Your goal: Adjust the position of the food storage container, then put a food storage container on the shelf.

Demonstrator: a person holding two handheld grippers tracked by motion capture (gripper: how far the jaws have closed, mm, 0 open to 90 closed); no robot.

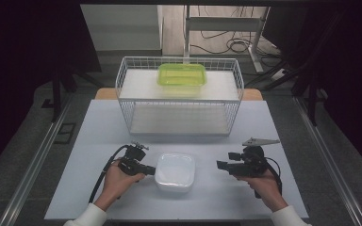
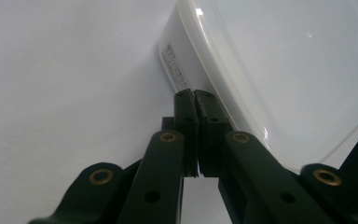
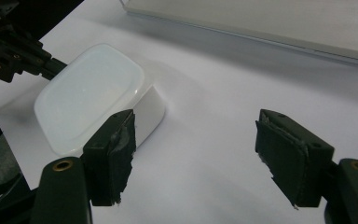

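The white box (image 1: 174,172) sits low in the middle of the frame on the pale desk (image 1: 99,141). The left gripper (image 1: 147,169), pressed together, touches its left edge. The right gripper (image 1: 219,165) waits spread wide. Push slowly so the box slides straight. Behind stands a wire rack (image 1: 179,96) holding a green tub (image 1: 182,74); the room is dark.

Lidded box (image 1: 175,172) between tools, wire basket (image 1: 179,96) behind, container (image 1: 182,75) inside
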